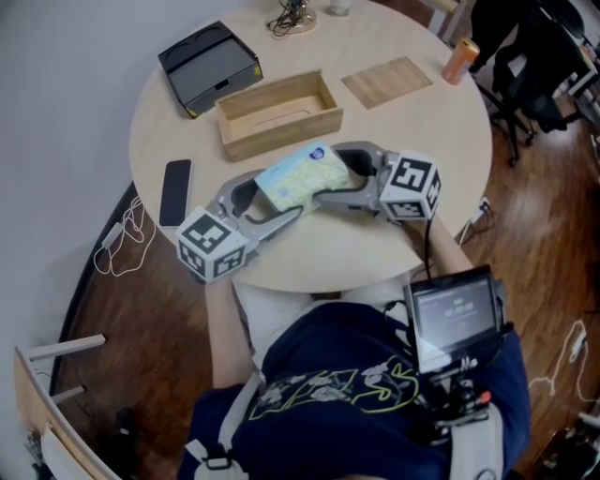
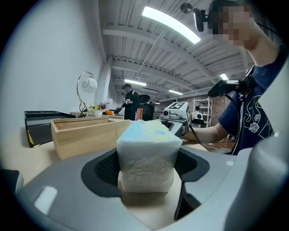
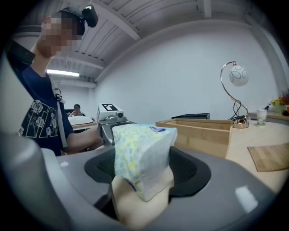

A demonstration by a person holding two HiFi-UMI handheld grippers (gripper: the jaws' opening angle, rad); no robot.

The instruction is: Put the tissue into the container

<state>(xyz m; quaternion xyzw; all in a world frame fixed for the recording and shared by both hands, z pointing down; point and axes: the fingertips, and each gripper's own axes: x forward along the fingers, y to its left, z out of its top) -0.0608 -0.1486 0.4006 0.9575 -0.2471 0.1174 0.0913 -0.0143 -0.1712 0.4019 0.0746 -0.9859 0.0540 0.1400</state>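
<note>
A soft tissue pack (image 1: 300, 175) with a pale blue, yellow-green print lies on the round table, just in front of the open wooden container (image 1: 281, 122). My left gripper (image 1: 272, 199) comes in from the lower left and my right gripper (image 1: 337, 176) from the right, each closed on one end of the pack. In the left gripper view the tissue pack (image 2: 146, 153) fills the gap between the jaws of the left gripper (image 2: 146, 167), with the container (image 2: 81, 135) behind it at left. In the right gripper view the tissue pack (image 3: 142, 158) sits pinched in the right gripper (image 3: 142, 176), the container (image 3: 203, 131) behind it at right.
A black tray (image 1: 208, 64) stands behind the container at left and a black phone (image 1: 175, 191) lies near the left edge. A flat wooden board (image 1: 386, 82) and an orange can (image 1: 460, 60) are at the back right. A lamp base (image 1: 291, 17) stands at the far edge.
</note>
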